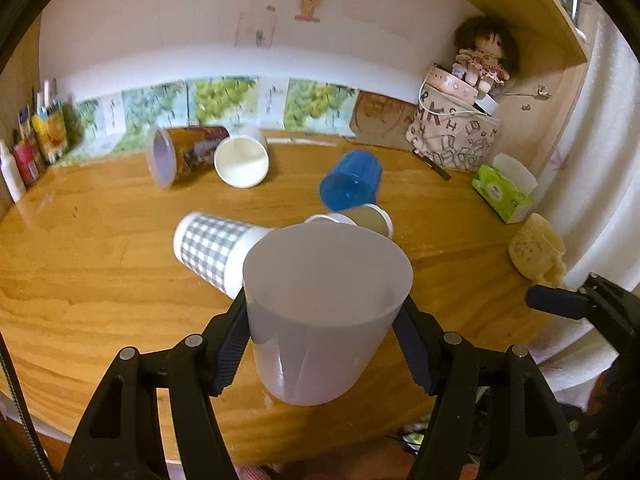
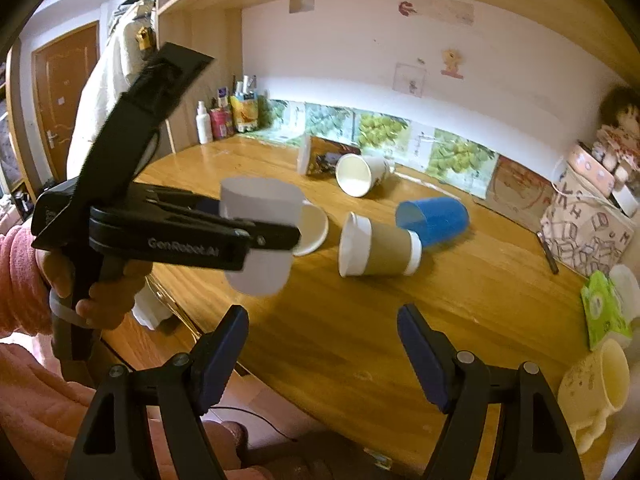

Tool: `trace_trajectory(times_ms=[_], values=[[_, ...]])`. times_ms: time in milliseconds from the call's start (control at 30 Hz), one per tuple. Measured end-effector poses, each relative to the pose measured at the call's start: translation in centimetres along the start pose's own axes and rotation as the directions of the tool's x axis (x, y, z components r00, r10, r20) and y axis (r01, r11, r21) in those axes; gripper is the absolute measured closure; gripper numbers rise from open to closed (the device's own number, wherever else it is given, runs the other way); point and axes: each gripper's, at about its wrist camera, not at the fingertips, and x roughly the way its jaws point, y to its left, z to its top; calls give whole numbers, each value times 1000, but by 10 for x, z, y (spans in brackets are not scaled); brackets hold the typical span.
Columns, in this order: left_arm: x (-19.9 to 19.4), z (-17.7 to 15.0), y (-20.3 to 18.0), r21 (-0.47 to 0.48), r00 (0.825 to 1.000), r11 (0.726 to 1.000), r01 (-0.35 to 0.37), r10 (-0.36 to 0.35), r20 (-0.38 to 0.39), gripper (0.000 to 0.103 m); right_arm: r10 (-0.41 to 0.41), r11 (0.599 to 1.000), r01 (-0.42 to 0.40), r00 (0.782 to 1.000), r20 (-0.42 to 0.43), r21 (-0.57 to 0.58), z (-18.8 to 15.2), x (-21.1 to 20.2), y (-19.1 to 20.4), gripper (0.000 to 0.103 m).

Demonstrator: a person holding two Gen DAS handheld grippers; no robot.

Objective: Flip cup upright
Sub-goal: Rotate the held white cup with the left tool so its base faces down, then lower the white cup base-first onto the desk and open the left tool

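Note:
My left gripper is shut on a translucent white plastic cup, mouth up, held above the near part of the wooden table. The right wrist view shows the same cup clamped in that gripper, off the table near its left edge. My right gripper is open and empty above the table's near side. Lying on their sides are a checked paper cup, a brown-sleeved paper cup, a blue plastic cup, a white paper cup and a printed tumbler.
A cream mug lies at the table's right edge beside a green tissue pack. A lettered fabric bag with a doll stands at the back right. Bottles line the back left corner.

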Motion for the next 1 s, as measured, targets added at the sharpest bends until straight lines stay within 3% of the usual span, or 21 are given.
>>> trace_trajectory(times_ms=[233,533,667,1000], values=[[10,-12,1,40,993,996,-83,80,83,32,-49,997,53,996,-71,53,-13,4,-13,26],[21,-25,1,69,980,988,-139,127,156,32,-58,993,70,990,-125,92,-23,12,-18,26],[25,-30,-1,112,973,977,-179,159,164,32,-55,993,69,988,-144,93,-26,16,-16,26],[30,-35,1,127,973,973,-195,175,153,31,-29,993,50,983,-181,109,-29,25,-14,26]])
